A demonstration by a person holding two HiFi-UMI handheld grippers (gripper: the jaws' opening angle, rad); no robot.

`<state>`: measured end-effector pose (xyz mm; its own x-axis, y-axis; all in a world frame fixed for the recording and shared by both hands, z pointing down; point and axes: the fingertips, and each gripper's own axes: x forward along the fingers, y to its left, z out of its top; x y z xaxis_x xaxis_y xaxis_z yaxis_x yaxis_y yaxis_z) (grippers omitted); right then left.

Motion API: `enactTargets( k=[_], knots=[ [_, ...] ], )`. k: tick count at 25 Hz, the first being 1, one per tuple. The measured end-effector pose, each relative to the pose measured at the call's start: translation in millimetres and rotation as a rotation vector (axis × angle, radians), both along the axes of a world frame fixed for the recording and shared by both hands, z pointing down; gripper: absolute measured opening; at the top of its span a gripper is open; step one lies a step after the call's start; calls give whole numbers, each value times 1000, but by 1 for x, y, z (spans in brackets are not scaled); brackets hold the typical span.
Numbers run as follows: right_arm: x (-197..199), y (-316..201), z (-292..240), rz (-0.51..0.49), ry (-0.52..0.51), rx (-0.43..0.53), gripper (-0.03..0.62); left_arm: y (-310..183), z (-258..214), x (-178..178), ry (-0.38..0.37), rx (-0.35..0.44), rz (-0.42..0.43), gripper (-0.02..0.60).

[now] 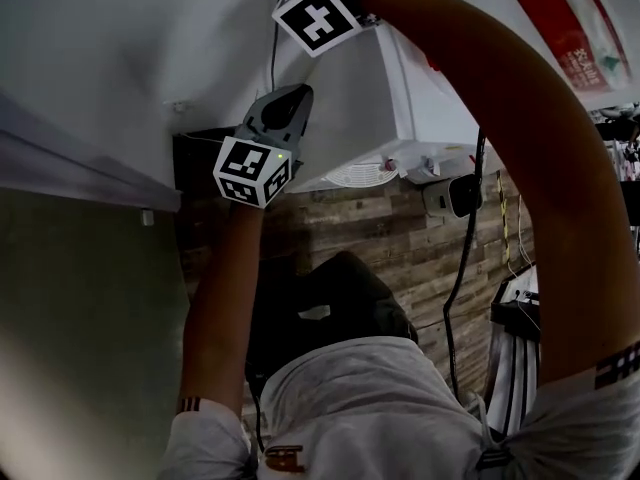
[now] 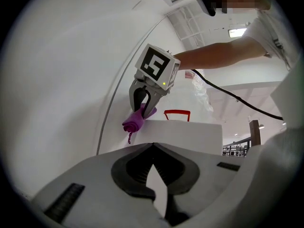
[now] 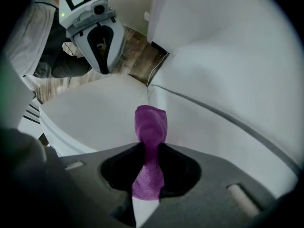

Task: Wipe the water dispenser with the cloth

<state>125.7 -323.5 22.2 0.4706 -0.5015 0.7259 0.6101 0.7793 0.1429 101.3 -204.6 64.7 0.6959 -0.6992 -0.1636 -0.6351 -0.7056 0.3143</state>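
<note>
- Two hand-held grippers in play, both up against the white water dispenser (image 1: 360, 98), which fills the upper middle of the head view.
- The right hand-held gripper (image 3: 151, 148) is clamped tight on the purple cloth (image 3: 151, 125). The cloth is bunched into a roll that pokes out past the jaws, dead centre of the right gripper view. Its far end looks pressed against the dispenser's white top.
- The left gripper view shows the same thing from the other side. The cloth sticks out of the right one's jaws at centre-left of the frame and touches the edge of the white top panel.
- The left hand-held gripper (image 2: 153, 146) has its jaws together at the tips with nothing between them, just white dispenser surface behind. It sits at the bottom centre of its own view.
- In the head view the left one is left of centre and the right one is up at the top edge, with both arms (image 1: 520, 168) reaching up-frame.
- Wood-look floor (image 1: 400, 228) shows below the dispenser in the middle of the head view.
</note>
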Motion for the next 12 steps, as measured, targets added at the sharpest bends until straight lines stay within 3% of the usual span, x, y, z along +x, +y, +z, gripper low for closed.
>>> enactTargets(
  k=[12],
  knots=[
    [19,-23,29,-62,186,52,92,3,46,0,9,40,10,-2]
  ],
)
